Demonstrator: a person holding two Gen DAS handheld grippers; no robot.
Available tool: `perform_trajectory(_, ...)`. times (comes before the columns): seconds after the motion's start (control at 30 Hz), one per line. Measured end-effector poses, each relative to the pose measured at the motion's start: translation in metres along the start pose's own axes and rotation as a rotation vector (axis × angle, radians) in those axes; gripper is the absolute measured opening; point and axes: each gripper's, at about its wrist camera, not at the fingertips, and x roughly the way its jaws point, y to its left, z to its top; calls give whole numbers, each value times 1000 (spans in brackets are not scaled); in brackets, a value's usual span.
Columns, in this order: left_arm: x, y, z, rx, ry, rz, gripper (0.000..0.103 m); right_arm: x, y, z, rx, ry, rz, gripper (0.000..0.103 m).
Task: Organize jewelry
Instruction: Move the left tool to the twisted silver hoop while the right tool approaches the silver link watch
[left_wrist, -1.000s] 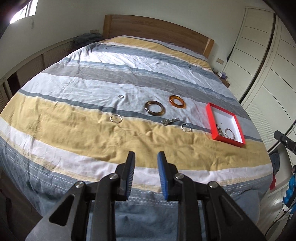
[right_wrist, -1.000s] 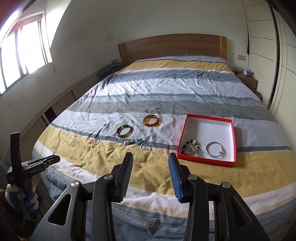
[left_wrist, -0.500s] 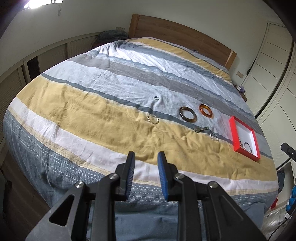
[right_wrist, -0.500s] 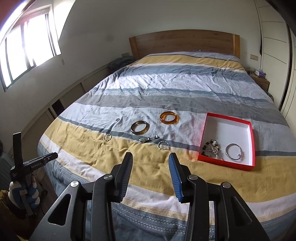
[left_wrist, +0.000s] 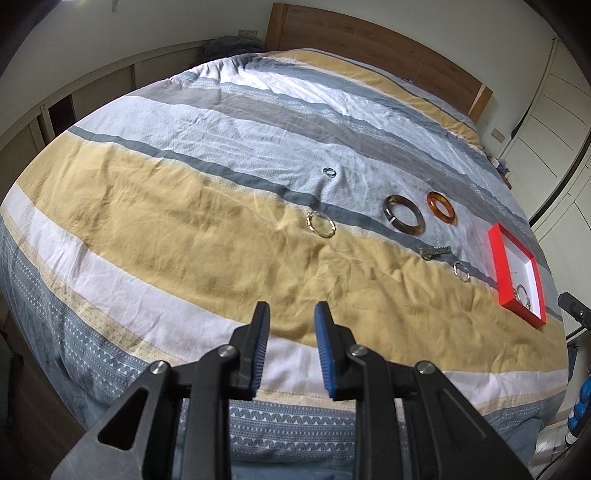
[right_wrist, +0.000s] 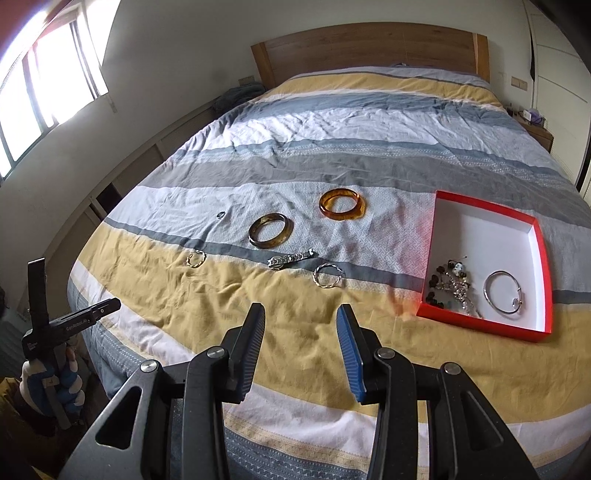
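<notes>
The only writing I can find is small white print on my left tool, seen at the left edge of my right camera. It may start with "Gen", but it is too tiny to read for sure.

My left gripper (left_wrist: 291, 314) has its fingers a little apart, with nothing between them. They touch nothing. My right gripper (right_wrist: 301, 317) has a wider gap, and it is empty too. Both hang over the near edge of the striped bedspread (right_wrist: 332, 155).

The jewelry lies in a loose row across the bed. A small ring (right_wrist: 221, 214) is farthest left. Near it is a thin twisted hoop (right_wrist: 195, 257). Then come a dark brown bangle (right_wrist: 271, 230) and an orange bangle (right_wrist: 341, 205). Just below them lie a silver watch (right_wrist: 291, 258) and another twisted hoop (right_wrist: 327, 277).

To the right sits a red box (right_wrist: 480, 325), white inside. In it are a bead tangle (right_wrist: 450, 284) and a thin silver bracelet (right_wrist: 502, 291).
</notes>
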Motion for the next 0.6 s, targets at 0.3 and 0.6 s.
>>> perform_trajectory(0.3, 48, -8, 27, 15, 25, -1, 24, 60, -11, 14, 25, 76, 33, 40)
perform_trajectory(0.6, 88, -10, 43, 18, 52, -3, 24, 109, -10, 22, 38, 129, 84, 40)
